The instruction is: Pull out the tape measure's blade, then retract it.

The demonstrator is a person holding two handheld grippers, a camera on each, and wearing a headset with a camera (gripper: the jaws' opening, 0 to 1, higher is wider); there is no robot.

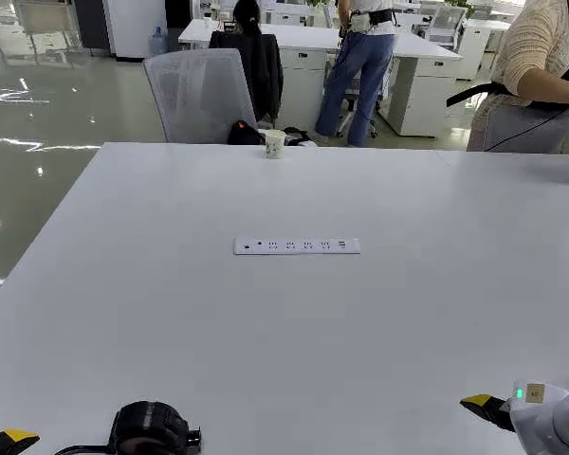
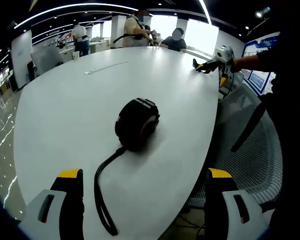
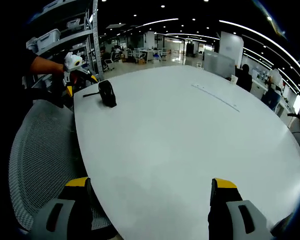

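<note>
Nothing looks begun: the tape measure (image 2: 136, 122) lies on the tabletop (image 1: 266, 360), well apart from the power strip (image 1: 297, 245), no blade drawn. Left tool (image 2: 144, 174) and right tool (image 3: 152, 182) both gape wide, empty; both steps remain.

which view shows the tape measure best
The left gripper view: the tape measure lies whole and close ahead of the open jaws. The head view cuts it off at the bottom edge; the right gripper view shows it small and far away.
</note>
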